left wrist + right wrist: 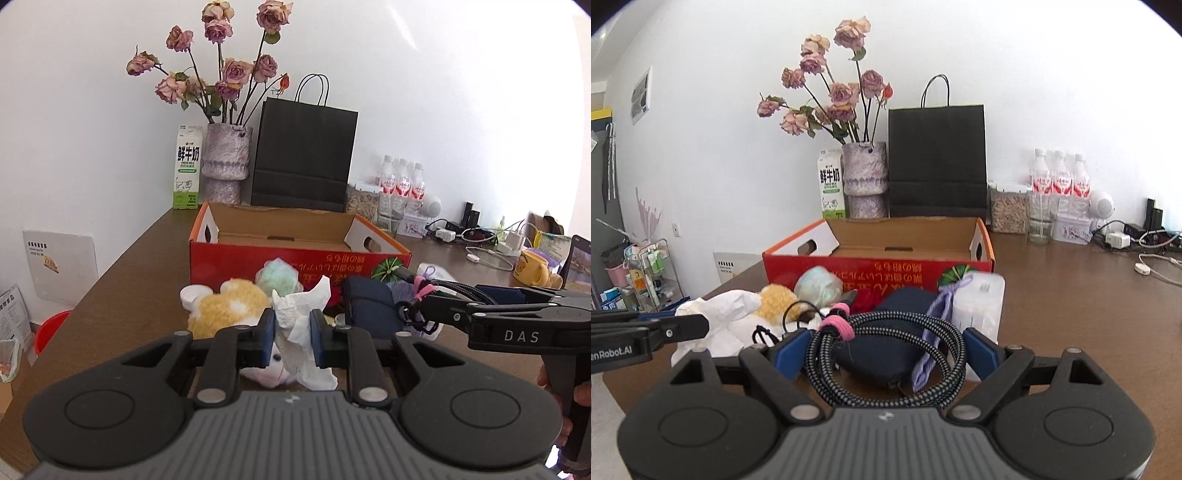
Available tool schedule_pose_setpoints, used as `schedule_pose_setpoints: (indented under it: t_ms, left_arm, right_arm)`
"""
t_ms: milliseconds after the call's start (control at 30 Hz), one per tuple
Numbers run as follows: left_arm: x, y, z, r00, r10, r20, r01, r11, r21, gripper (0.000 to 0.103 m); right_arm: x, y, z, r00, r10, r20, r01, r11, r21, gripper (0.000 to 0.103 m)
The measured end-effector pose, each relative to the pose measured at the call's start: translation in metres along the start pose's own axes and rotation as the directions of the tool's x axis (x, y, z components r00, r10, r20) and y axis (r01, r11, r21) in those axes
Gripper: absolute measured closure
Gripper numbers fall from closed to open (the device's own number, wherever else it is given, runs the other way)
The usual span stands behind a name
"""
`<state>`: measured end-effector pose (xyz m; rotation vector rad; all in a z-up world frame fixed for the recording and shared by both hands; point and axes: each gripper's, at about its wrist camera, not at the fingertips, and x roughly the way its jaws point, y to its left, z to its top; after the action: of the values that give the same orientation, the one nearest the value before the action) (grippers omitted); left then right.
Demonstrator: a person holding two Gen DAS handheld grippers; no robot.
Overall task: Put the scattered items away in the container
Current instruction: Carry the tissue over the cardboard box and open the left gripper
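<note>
An open red cardboard box [295, 260] stands on the brown table, also in the right wrist view [879, 267]. My left gripper [293, 338] is shut on a crumpled white tissue [303, 317], in front of the box, above a yellow and white plush toy [229, 306]. My right gripper [886, 354] is shut on a coiled braided black cable [886, 354] with a pink band [838, 326]. A dark blue pouch [886, 354], a purple string [934, 332], a white plastic case [979, 306] and a pale green ball [277, 277] lie in front of the box.
Behind the box stand a black paper bag [303, 155], a vase of dried roses [225, 162] and a milk carton [187, 166]. Water bottles [402, 181], jars, chargers and a yellow mug [530, 267] are at the right. The table edge runs along the left.
</note>
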<state>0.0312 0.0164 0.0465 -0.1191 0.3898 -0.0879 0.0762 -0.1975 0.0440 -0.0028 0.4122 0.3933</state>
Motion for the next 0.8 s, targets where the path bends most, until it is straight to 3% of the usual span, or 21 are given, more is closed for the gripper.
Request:
schedule_pose_setpoints:
  t_ms: [267, 567, 800]
  left_arm:
    - [0.032, -0.005, 0.048, 0.995, -0.019, 0.095, 0.021, 1.000, -0.019, 0.083]
    - [0.095, 0.009, 0.100, 0.994, -0.009, 0.106, 0.018, 0.996, -0.089, 0.083]
    - [0.156, 0.021, 0.138, 0.996, 0.043, 0.083, -0.032, 0.992, -0.126, 0.083]
  right_arm:
    - [0.034, -0.003, 0.052, 0.996, -0.002, 0.088, 0.003, 1.000, -0.009, 0.015]
    - [0.090, -0.013, 0.103, 0.993, -0.013, 0.116, 0.015, 1.000, -0.018, 0.015]
    - [0.145, -0.022, 0.145, 0.995, 0.000, 0.103, 0.005, 0.999, -0.048, 0.015]
